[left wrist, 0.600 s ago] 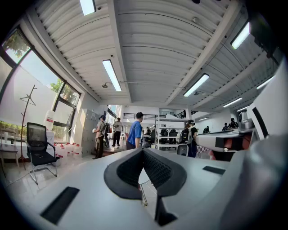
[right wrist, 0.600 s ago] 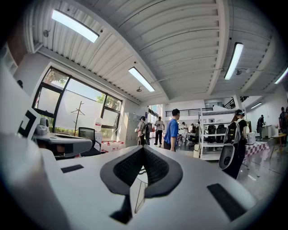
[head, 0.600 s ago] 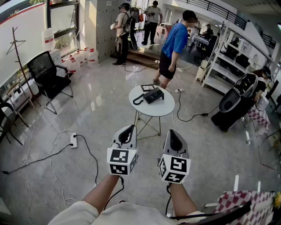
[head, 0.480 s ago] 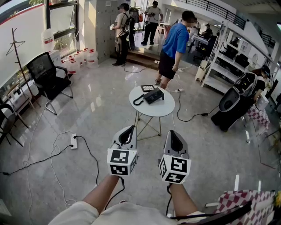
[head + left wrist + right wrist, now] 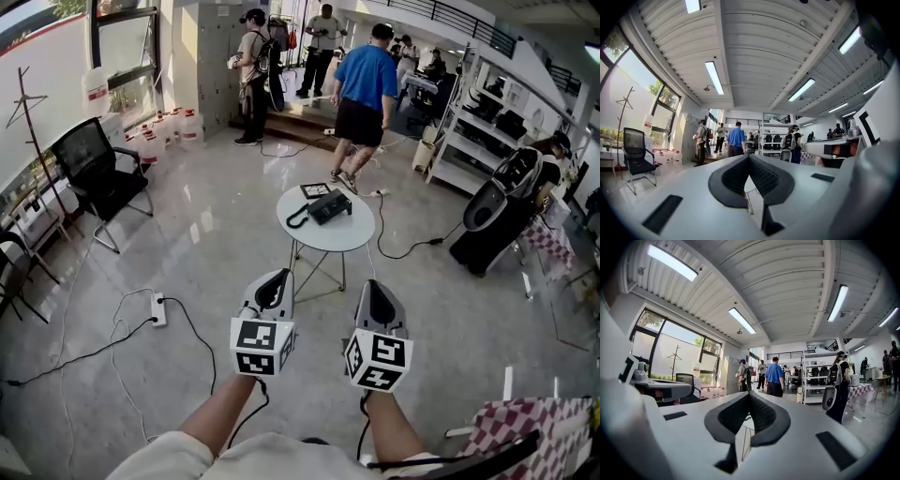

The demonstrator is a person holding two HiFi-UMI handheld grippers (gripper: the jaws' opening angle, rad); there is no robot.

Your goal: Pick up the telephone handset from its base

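Well short of the table (image 5: 349,236), we hold left gripper (image 5: 276,277) and right gripper (image 5: 373,289) closed on nothing; we advise approaching the telephone (image 5: 330,206) and opening one.

The telephone (image 5: 330,206) shows too small for detail.

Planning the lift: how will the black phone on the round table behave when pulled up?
The phone looks small and plastic, so probably light and stiff. The dark curved piece beside it may be tethered, so the body could drag along. The table top looks smooth, so sliding seems likely.
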